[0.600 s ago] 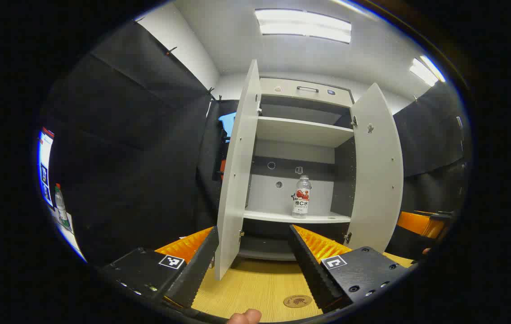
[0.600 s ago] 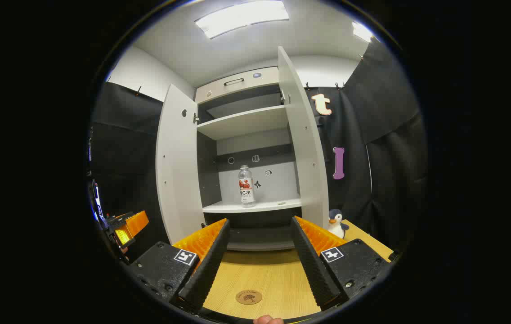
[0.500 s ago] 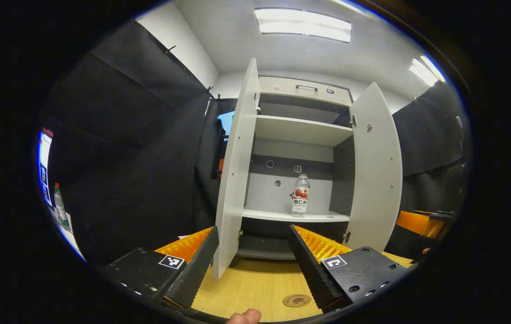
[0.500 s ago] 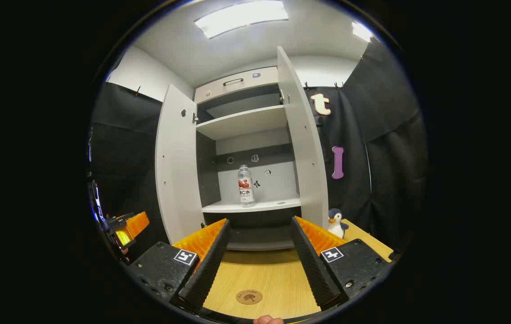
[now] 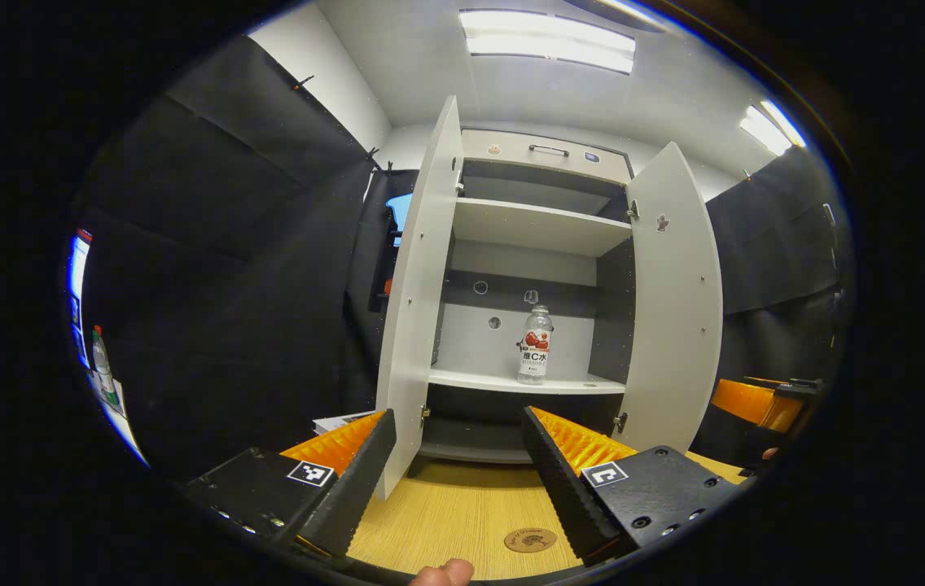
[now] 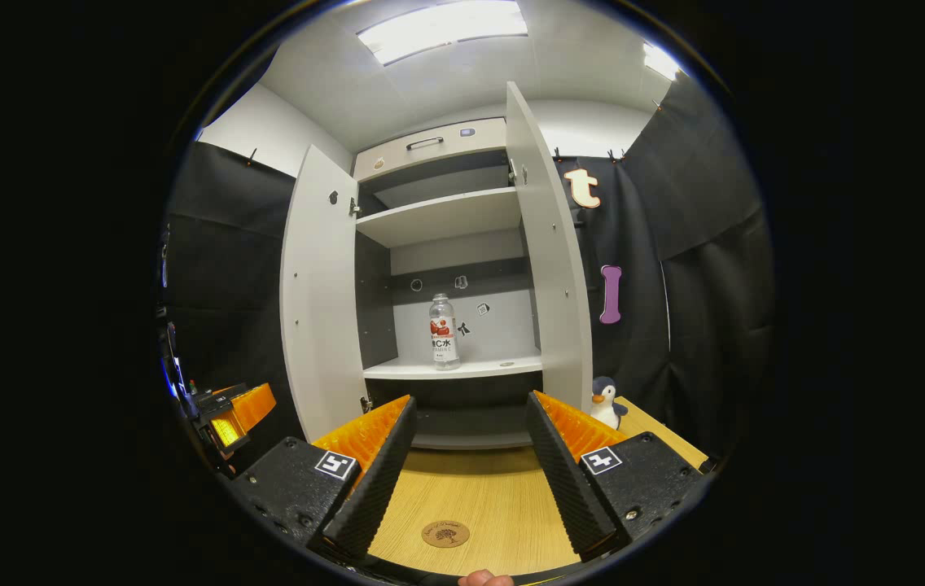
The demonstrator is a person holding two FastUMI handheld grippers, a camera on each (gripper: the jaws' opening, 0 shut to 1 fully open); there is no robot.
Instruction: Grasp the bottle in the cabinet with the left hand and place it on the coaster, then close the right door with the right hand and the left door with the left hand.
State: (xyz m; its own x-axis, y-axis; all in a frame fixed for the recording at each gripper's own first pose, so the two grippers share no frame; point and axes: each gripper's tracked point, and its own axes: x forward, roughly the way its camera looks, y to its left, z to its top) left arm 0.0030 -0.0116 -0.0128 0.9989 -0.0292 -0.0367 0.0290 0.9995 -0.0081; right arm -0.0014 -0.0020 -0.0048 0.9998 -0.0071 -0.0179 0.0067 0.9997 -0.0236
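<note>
Bottle [image 5: 535, 344] lower than before; penguin [image 6: 607, 401] rightward.

The counter [image 6: 479, 496] at lower centre looks like pale matt wood grain. The bottle [image 6: 444, 332] at mid-frame is clear glossy plastic. The cabinet [image 6: 317, 309] doors are smooth and matt.

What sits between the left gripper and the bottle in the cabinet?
In the left gripper view, bare wooden tabletop and the cabinet's dark lower recess lie between the open left gripper and the bottle; nothing blocks it.

Bottle [image 6: 444, 332] stands upright (doors open) on cabinet shelf [image 6: 462, 369].
</note>
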